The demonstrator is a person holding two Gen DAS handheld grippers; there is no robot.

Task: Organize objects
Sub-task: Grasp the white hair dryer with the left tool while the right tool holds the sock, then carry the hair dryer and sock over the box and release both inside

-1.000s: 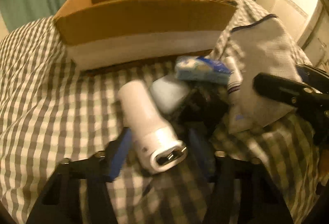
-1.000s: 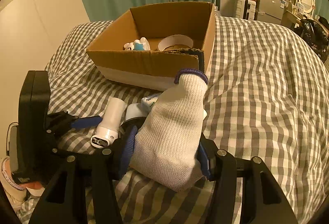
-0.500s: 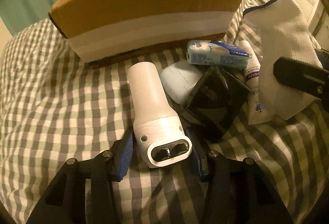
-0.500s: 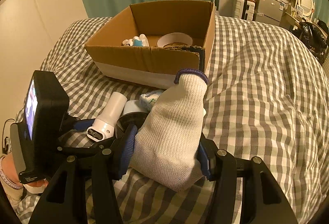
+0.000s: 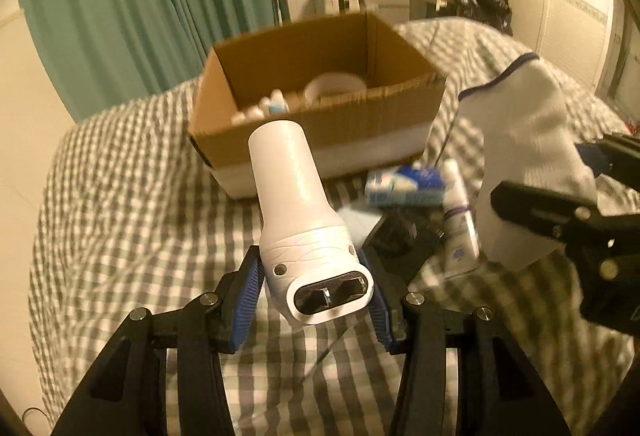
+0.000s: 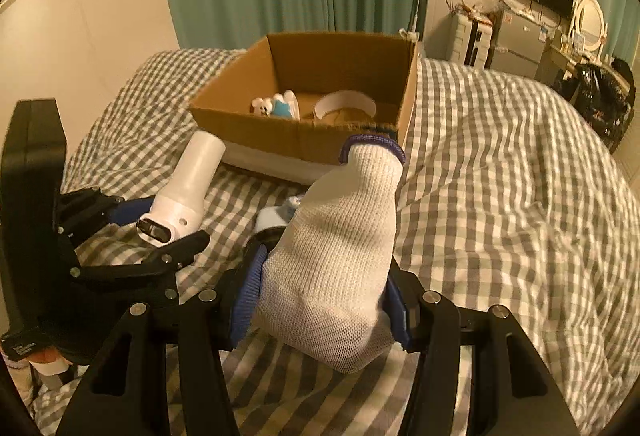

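My left gripper (image 5: 316, 300) is shut on a white plastic device (image 5: 298, 216) and holds it lifted above the bed, pointing at the open cardboard box (image 5: 320, 116). The device also shows in the right wrist view (image 6: 184, 184). My right gripper (image 6: 322, 304) is shut on a white knit glove (image 6: 340, 248) with a blue cuff, held above the bed; the glove also shows in the left wrist view (image 5: 528, 156). The box (image 6: 312, 132) holds a tape roll (image 6: 344, 104) and a small white and blue item (image 6: 278, 106).
On the checked bedcover (image 6: 500, 176) near the box lie a blue and white packet (image 5: 404, 184), a white tube (image 5: 458, 212), a black object (image 5: 400, 240) and a pale blue item (image 5: 356, 216). Green curtains hang behind; furniture stands at the far right.
My left gripper has closed on the white device and lifted it off the bed toward the box. My right gripper keeps holding the glove, slightly raised.
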